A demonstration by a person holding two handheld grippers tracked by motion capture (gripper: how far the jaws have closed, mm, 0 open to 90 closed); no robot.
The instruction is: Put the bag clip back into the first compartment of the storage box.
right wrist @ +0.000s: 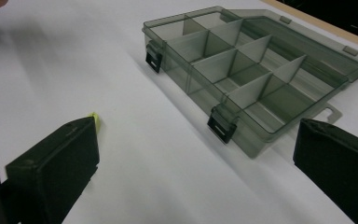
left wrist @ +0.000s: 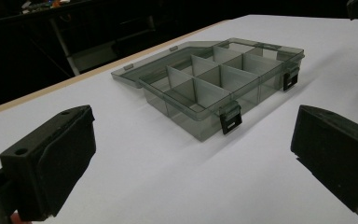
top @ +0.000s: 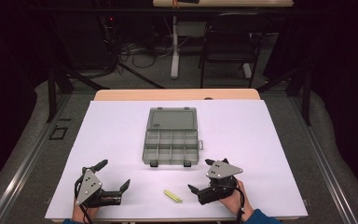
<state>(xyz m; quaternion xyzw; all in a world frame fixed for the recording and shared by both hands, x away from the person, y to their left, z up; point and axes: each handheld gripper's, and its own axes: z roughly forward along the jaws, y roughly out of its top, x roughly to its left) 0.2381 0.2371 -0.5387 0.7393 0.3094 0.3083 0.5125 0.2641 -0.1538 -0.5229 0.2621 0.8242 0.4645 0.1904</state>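
On white table (top: 121,121), one open organizer box (top: 171,140), one yellow stick (top: 172,196), two tongs released

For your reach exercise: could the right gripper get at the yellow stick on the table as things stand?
Probably yes: the yellow stick lies bare on the white sheet beside the right gripper, whose jaws stand open, and nothing lies between them.

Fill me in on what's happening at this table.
A person sits at a white table with a two-jaw gripper in each hand. The left gripper and the right gripper both rest near the front edge, jaws open, holding nothing. Between them lies a small yellow-green stick, untouched. Farther back sits a grey compartment box, its lid flipped open and lying flat behind it; the compartments look empty. Nothing has been picked up yet.
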